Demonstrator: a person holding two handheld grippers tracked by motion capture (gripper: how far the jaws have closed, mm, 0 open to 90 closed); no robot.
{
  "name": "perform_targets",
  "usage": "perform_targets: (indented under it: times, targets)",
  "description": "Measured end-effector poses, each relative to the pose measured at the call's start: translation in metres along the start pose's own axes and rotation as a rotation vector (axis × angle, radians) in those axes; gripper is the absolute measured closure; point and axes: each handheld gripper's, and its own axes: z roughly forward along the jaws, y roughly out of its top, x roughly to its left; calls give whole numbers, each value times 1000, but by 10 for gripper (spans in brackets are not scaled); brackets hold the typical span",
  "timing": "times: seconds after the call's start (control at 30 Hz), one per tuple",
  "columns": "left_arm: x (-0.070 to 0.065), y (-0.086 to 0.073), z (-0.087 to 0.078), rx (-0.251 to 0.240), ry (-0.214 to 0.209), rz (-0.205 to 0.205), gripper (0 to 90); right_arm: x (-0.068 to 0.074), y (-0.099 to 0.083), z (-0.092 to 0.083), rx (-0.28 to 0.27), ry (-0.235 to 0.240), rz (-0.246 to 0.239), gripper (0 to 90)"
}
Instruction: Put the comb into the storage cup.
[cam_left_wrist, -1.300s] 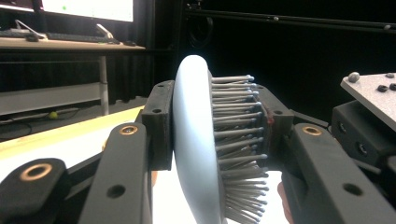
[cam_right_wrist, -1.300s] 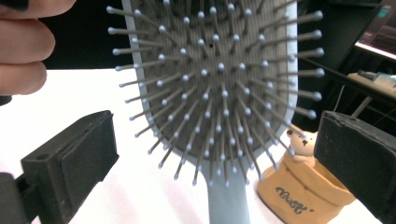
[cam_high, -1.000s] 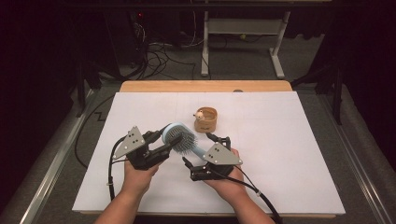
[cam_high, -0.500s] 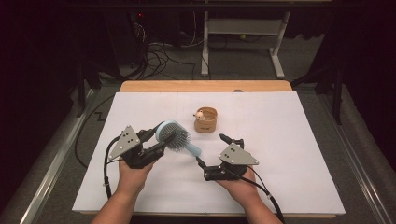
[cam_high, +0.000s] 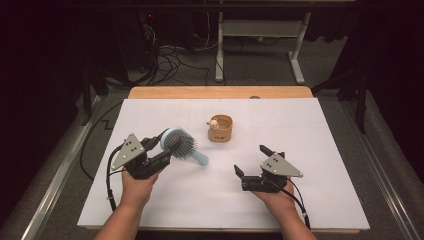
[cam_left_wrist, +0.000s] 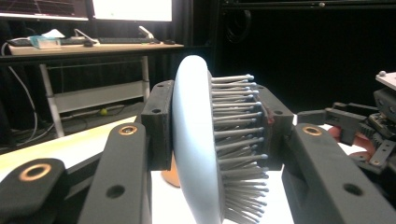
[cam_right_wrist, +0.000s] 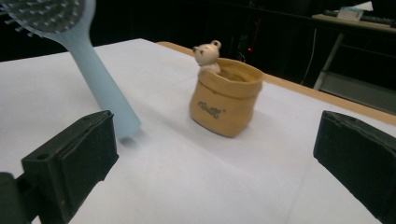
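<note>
A pale blue hairbrush (cam_high: 181, 144) with grey bristles is clamped by its head in my left gripper (cam_high: 162, 148), left of the table's middle; its handle (cam_high: 200, 159) slants down to the right. In the left gripper view both pads press the brush head (cam_left_wrist: 198, 140), one on its back and one against the bristles. My right gripper (cam_high: 253, 161) hovers at the front right with its jaws wide apart and nothing between them. In the right gripper view the handle (cam_right_wrist: 100, 88) points down just past one of its fingers (cam_right_wrist: 70, 161). A tan pouch-shaped cup with a small bear figure (cam_high: 220, 127) stands behind them.
White paper (cam_high: 325, 150) covers the table, and a wooden edge (cam_high: 220, 92) runs along the back. Cables and a desk frame (cam_high: 260, 35) lie on the floor beyond. The cup (cam_right_wrist: 225, 95) stands just ahead of the right gripper.
My right gripper let go of the brush handle and drew back to the right and toward the front edge. The left gripper kept the brush and shifted slightly left.
</note>
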Motion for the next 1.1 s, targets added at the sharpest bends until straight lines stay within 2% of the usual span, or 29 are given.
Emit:
perform_targets:
  times: [0.4,0.5,0.73,1.1]
  targets:
    - [4,2,-7,4,45,26,575,-30,-18,-23,8,-82,43,1]
    - [7,4,-9,-2,56,21,574,-36,-21,-28,8,-96,52,1]
    - [13,5,-15,-4,86,16,574,-47,-27,-42,4,-127,70,1]
    - [17,4,-17,-5,97,8,574,-62,-35,-58,-2,-166,105,1]
